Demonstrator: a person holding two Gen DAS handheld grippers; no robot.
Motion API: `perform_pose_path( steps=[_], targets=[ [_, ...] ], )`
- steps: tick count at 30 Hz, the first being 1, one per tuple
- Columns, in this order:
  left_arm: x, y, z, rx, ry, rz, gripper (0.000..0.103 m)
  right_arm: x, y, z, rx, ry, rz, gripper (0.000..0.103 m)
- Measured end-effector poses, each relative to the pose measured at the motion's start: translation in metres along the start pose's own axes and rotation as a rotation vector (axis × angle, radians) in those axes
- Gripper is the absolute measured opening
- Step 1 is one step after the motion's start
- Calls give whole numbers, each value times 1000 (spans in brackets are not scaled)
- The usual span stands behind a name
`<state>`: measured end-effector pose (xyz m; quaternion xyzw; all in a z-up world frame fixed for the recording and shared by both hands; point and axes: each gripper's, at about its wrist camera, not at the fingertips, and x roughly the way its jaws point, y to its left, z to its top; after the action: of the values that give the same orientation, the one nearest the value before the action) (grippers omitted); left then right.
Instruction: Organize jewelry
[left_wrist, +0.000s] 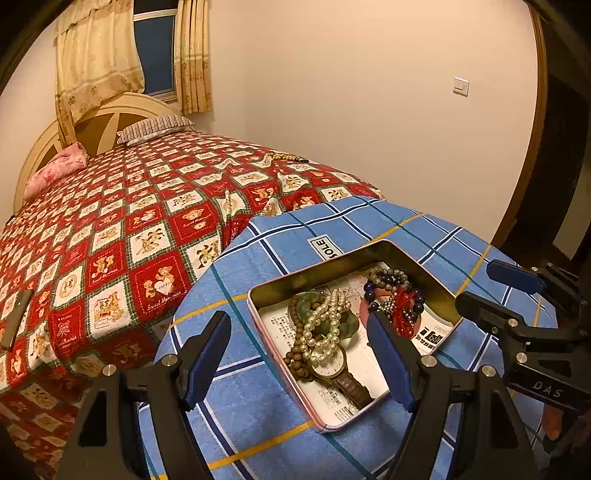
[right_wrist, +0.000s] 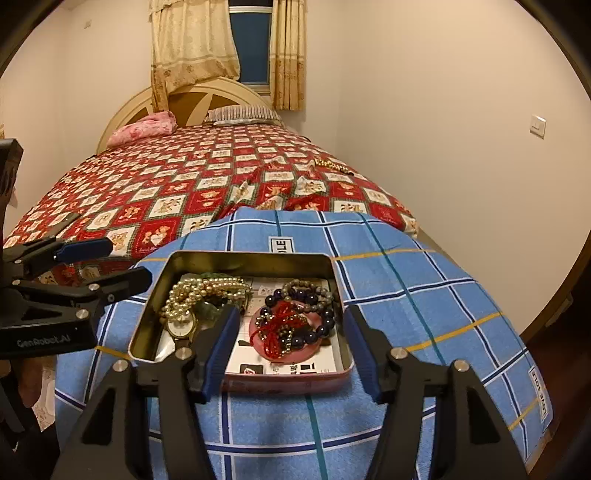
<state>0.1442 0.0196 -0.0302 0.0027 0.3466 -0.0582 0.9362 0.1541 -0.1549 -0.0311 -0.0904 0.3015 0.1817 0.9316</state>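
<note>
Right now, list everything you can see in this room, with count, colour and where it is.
tin: one, gold inside, pink outside, on the blue towel
pearl necklace: one, cream, tin's left half
wristwatch: one, gold case, brown strap, beside the pearls
wooden bead strand: one, brown, under the pearls
dark bead bracelets: several, purple and grey, tin's right half
red cord: one, on those bracelets
towel: one, blue check, foot of bed
bedspread: one, red and white
pillows: two, pink and striped, at headboard
bead strand: one, gold, far on bed
left gripper: jaws open, empty
right gripper: jaws open, empty
</note>
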Motion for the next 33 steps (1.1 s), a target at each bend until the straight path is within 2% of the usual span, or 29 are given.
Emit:
perform_pose_path(
  steps=[33],
  targets=[
    [-3,-8,0,22,-1,-5,76,-6,-1,-4,9,-21,-3,67]
  ],
)
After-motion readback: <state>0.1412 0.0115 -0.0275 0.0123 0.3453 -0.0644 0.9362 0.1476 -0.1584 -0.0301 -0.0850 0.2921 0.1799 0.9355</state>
